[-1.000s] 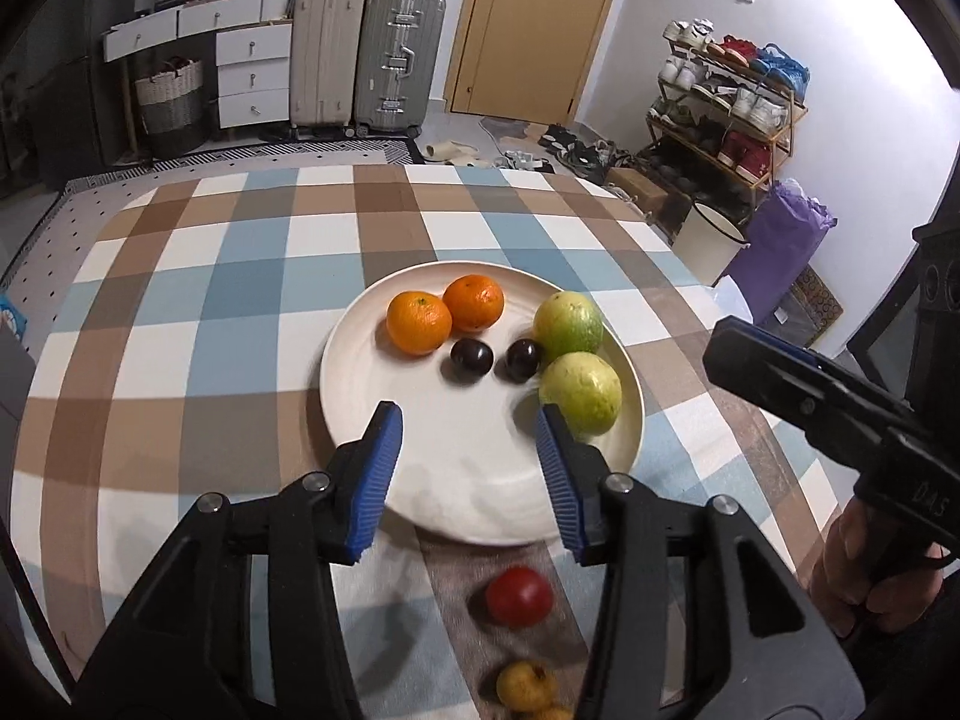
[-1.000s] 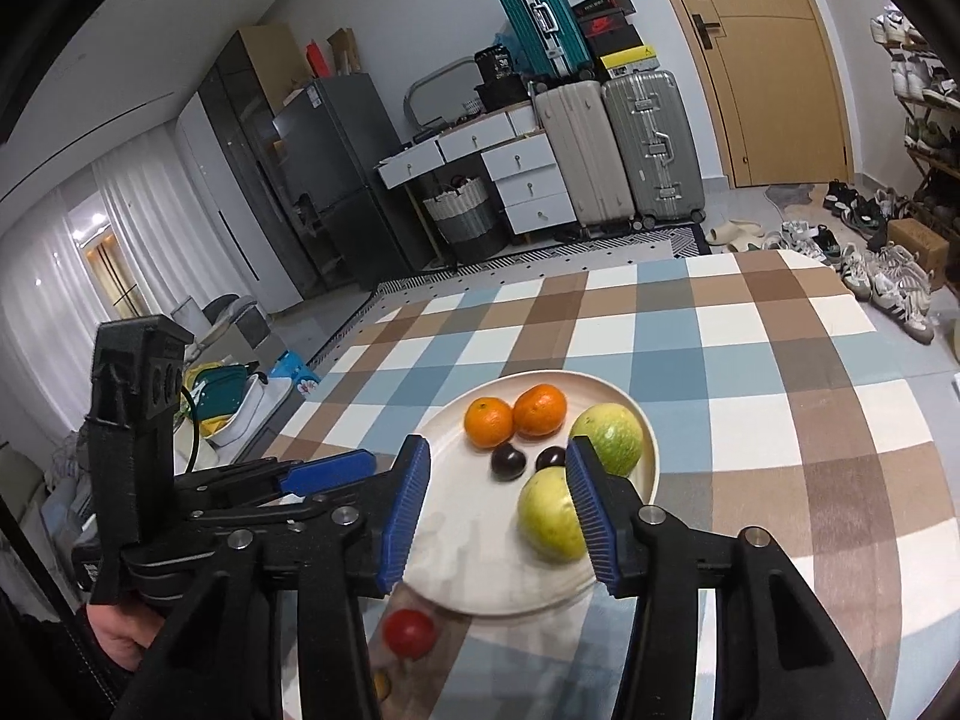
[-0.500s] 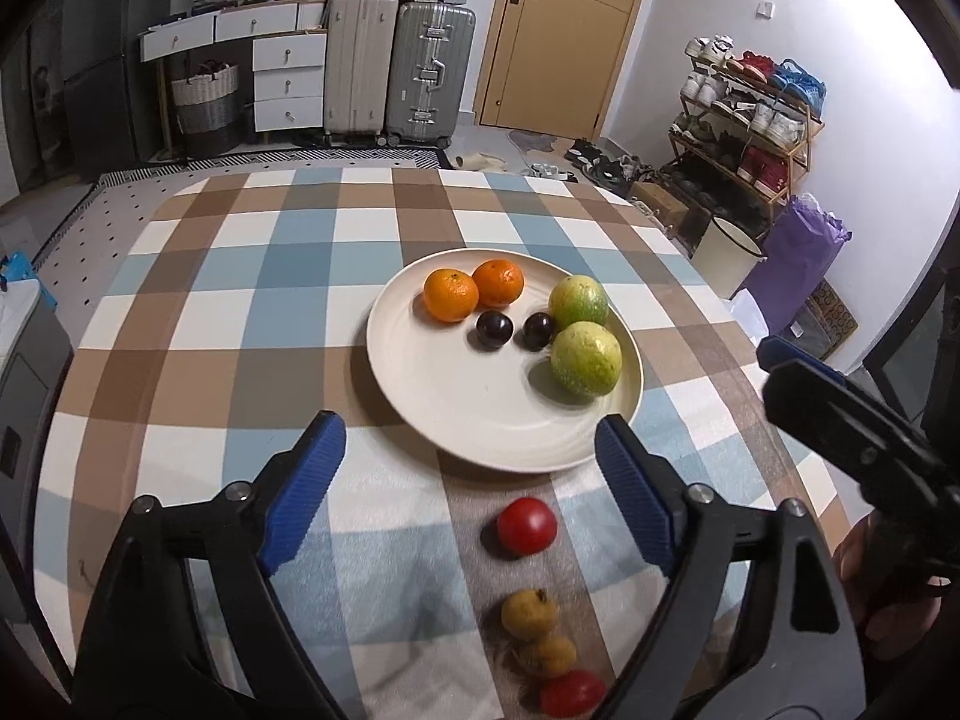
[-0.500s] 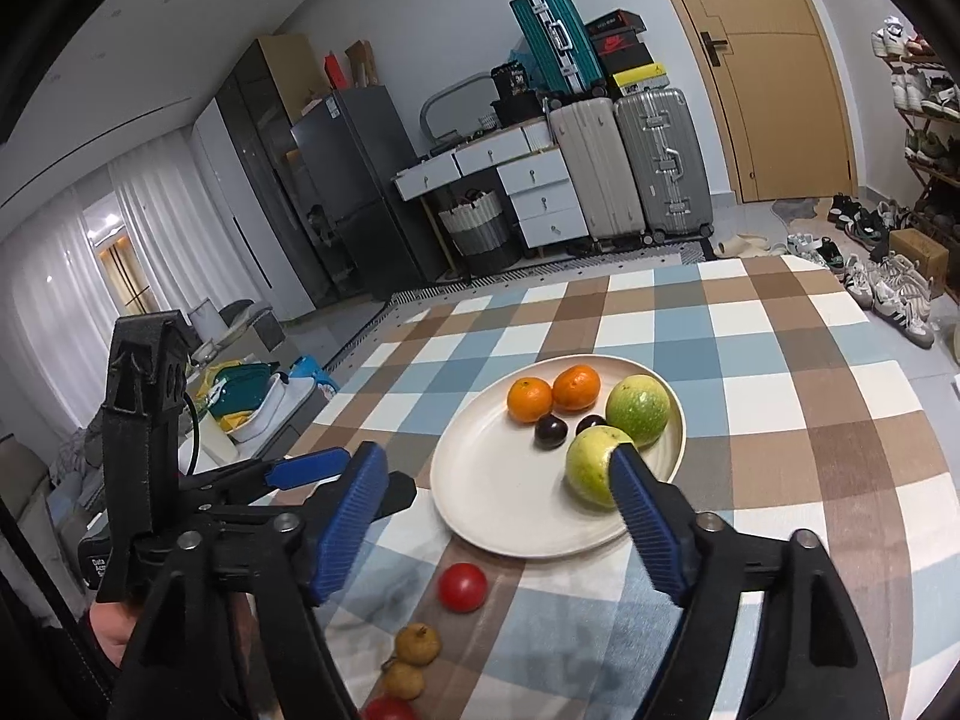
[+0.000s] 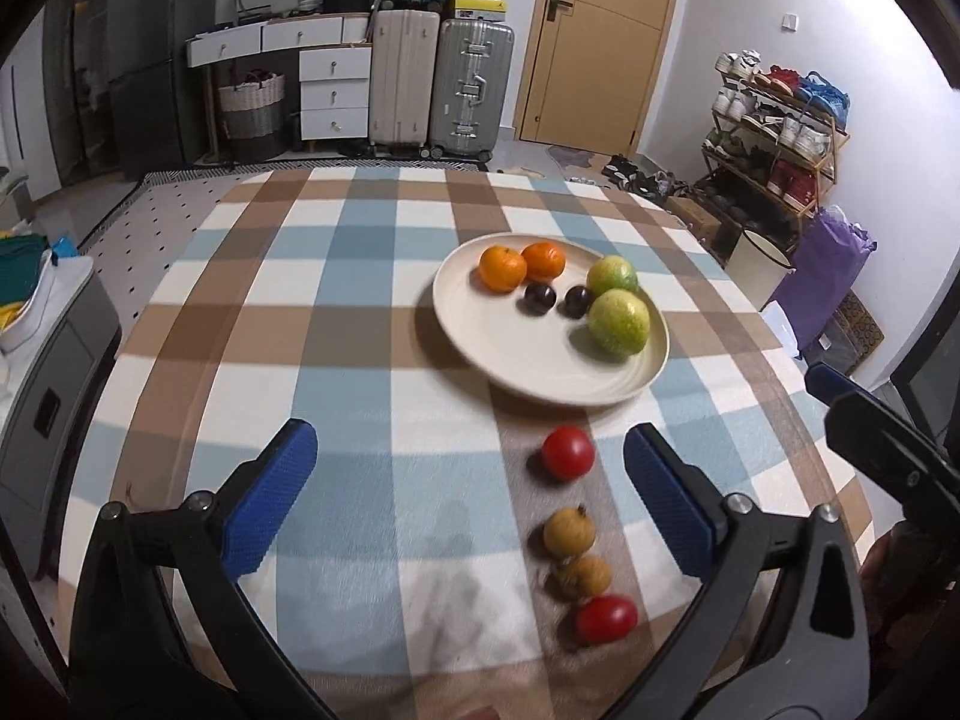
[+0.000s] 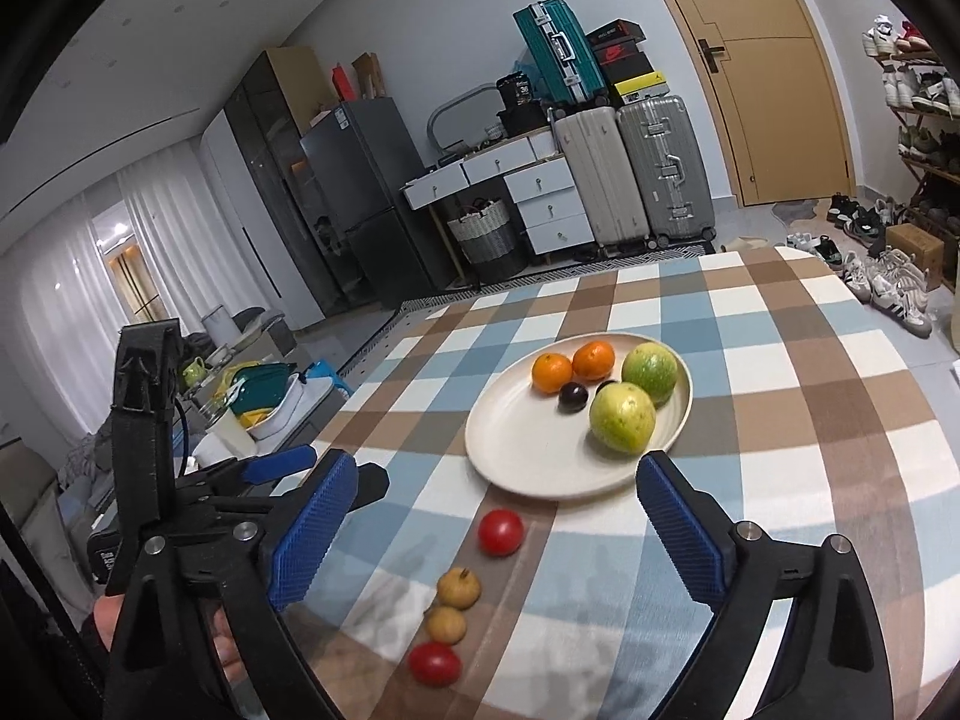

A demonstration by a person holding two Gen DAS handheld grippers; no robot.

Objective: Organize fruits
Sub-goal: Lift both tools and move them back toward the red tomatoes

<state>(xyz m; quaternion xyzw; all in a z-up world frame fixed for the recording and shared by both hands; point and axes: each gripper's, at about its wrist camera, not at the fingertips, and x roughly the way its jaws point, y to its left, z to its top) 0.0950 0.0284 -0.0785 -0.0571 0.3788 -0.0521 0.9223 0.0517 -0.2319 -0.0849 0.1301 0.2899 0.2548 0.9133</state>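
Both grippers are empty with fingers spread wide: our left gripper [image 5: 468,489] and right gripper [image 6: 495,519] hover over the near edge of the bench [image 5: 336,324], neither touching fruit.

Nearest us, four small fruits lie in a line on a brown stripe of the cloth: a red tomato [image 5: 605,618] by the bench edge, then two yellow-brown fruits [image 5: 582,577] [image 5: 569,533] that touch or nearly touch, then a second tomato [image 5: 568,452] just short of the plate [image 5: 510,354].

Risks as we see them:
- The nearest tomato sits close to the bench edge. A sideways nudge from a finger probably rolls it off.
- The two yellow-brown fruits are tight together. Closing on one likely shoves the other down the line.
- All four are small, round and smooth. An off-centre pinch squirts them out; too hard a squeeze bruises a tomato.
- Both grippers are close together, the left one visible in the right wrist view. Reaching for the same fruit means a clash.

Farther out, the plate holds two oranges [image 6: 552,372] [image 6: 594,360], two dark plums [image 6: 573,397] [image 5: 577,301] and two green fruits [image 6: 621,425] [image 6: 650,372], all crowded toward the far and right side. The near left part is free, so drops should go there. A fruit dropped from height may roll into the plums or over the low rim.
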